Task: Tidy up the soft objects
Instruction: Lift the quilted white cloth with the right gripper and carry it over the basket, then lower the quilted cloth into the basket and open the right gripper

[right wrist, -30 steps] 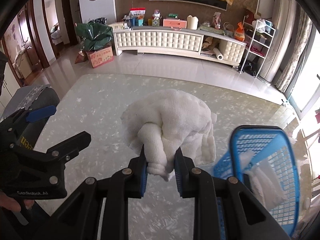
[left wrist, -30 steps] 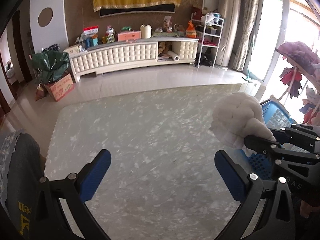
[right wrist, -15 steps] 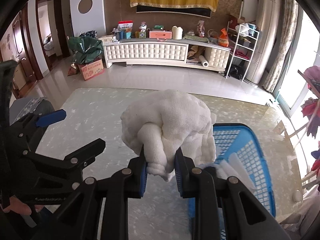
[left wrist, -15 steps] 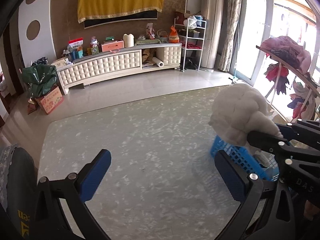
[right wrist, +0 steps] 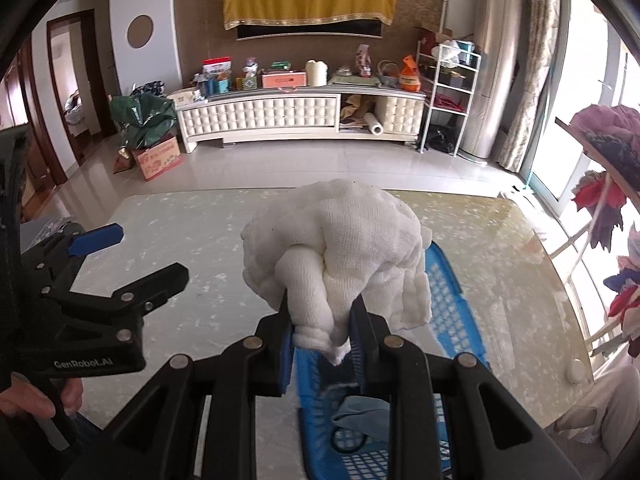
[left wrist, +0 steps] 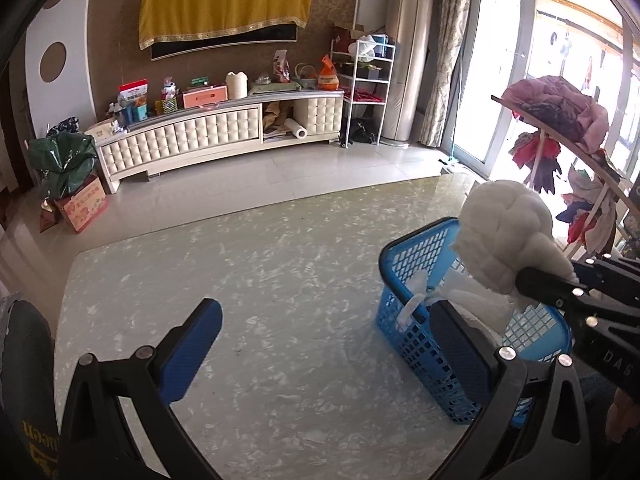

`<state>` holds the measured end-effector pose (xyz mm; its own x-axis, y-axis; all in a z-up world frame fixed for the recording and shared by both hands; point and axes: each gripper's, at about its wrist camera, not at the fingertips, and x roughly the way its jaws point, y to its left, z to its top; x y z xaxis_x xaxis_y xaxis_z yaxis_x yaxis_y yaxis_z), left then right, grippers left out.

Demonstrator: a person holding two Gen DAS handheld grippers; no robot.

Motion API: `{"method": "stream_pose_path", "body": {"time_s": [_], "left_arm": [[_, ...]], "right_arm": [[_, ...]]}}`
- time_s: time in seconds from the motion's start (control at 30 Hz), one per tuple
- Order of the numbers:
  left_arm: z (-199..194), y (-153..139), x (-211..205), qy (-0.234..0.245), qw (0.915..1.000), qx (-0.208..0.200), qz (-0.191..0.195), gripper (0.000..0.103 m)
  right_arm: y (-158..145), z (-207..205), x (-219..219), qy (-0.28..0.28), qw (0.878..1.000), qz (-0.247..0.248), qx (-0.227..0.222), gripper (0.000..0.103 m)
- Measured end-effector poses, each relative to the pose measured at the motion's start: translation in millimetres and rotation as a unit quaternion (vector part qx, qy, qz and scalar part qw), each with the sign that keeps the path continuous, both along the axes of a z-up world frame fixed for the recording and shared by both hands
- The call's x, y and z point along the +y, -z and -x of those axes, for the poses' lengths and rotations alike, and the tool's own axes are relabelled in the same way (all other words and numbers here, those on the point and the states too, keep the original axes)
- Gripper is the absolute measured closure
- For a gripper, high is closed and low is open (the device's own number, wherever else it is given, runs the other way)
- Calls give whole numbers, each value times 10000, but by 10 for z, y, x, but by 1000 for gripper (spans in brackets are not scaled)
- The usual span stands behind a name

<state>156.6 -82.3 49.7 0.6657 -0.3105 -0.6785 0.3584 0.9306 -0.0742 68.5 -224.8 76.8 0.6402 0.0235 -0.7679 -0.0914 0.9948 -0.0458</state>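
Observation:
My right gripper [right wrist: 322,330] is shut on a bunched white cloth [right wrist: 340,248] and holds it directly above the blue plastic basket [right wrist: 452,280]. In the left wrist view the same white cloth [left wrist: 508,236] hangs over the blue basket [left wrist: 416,252], which stands on the marble table at the right and holds other white cloths [left wrist: 476,308]. A grey-blue item [right wrist: 360,408] lies in the basket. My left gripper [left wrist: 324,344] is open and empty, low over the table left of the basket.
The marble-patterned table [left wrist: 260,280] spreads ahead of both grippers. A clothes rack [left wrist: 568,136] with garments stands to the right of the table. A white TV cabinet [left wrist: 216,136] lines the far wall, across the floor.
The right gripper carried the white cloth from beside the basket to directly above it. The basket has come further into the left wrist view.

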Motion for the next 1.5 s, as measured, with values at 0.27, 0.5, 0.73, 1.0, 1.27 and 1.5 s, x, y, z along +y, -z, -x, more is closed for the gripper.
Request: {"method": "stream_pose_path", "body": {"time_s": [0.27,0.5,0.73,1.0,1.27,1.5], "left_arm": [[-72,122,-161,146,9996,158,-178,0],[-128,212,-297,236,9989,270,-308,0],[-200,304,-397,316,9978,373,-440,0],[-260,418,-409,291,9968,526,-518,0],[-279,555,-530,349,9950,658,-664,0],[-256,561,-566,417,9946,647,-698,0]], "right_arm": [[139,31,-171,306,9994,-60,119,80],[401,-88,-251,426,9982,-101,413,80],[607,-231,-215,393,9967,-71,710,80],[723,-279,-201,325,9948,-7,962,80],[763,-250,-196,288,9925,100,1183,78],[708,-203,-244,333,9928,152,1141,61]]}}
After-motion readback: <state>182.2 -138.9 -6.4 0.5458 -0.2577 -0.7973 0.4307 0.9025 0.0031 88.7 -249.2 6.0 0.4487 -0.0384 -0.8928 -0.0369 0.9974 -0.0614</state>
